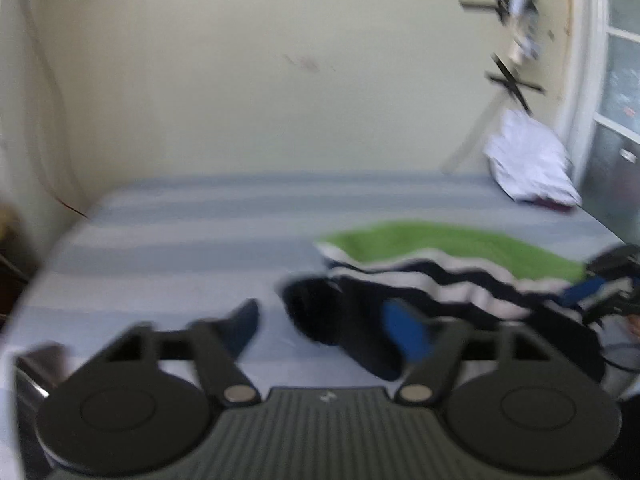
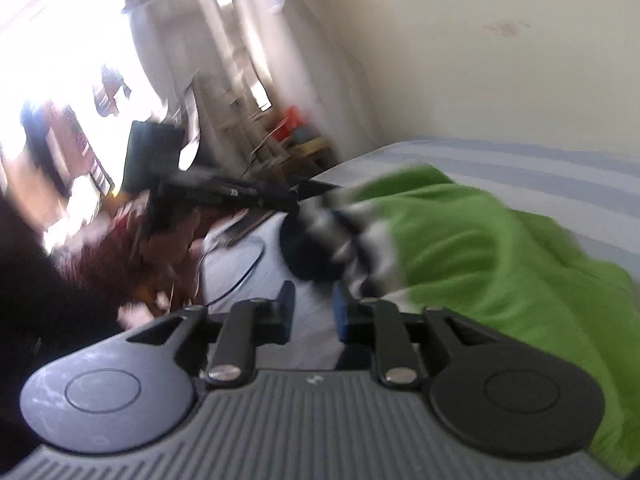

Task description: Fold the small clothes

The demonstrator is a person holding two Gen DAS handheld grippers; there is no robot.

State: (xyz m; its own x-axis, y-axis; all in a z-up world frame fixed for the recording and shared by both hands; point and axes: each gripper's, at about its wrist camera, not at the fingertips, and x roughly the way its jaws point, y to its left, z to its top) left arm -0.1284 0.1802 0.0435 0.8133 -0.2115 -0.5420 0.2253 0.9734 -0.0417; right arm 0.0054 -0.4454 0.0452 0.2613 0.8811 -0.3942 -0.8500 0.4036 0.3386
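Note:
A small green garment (image 1: 440,242) with navy and white stripes lies rumpled on the right half of a bed with a blue-striped sheet (image 1: 180,240). My left gripper (image 1: 326,330) hovers just in front of its dark lower end (image 1: 340,320). Its jaws stand wide apart and the pads press on nothing. In the right wrist view the same green garment (image 2: 500,260) fills the right side. My right gripper (image 2: 315,308) is beside its striped edge (image 2: 360,240), with a narrow gap between the jaws and only bare sheet showing through. Both views are blurred.
A stack of white folded cloth (image 1: 528,160) sits at the bed's far right corner, under a tripod (image 1: 512,60). A cream wall (image 1: 240,80) bounds the bed behind. A dark cable (image 2: 240,272) lies on the sheet, with cluttered furniture and a bright window (image 2: 60,40) beyond.

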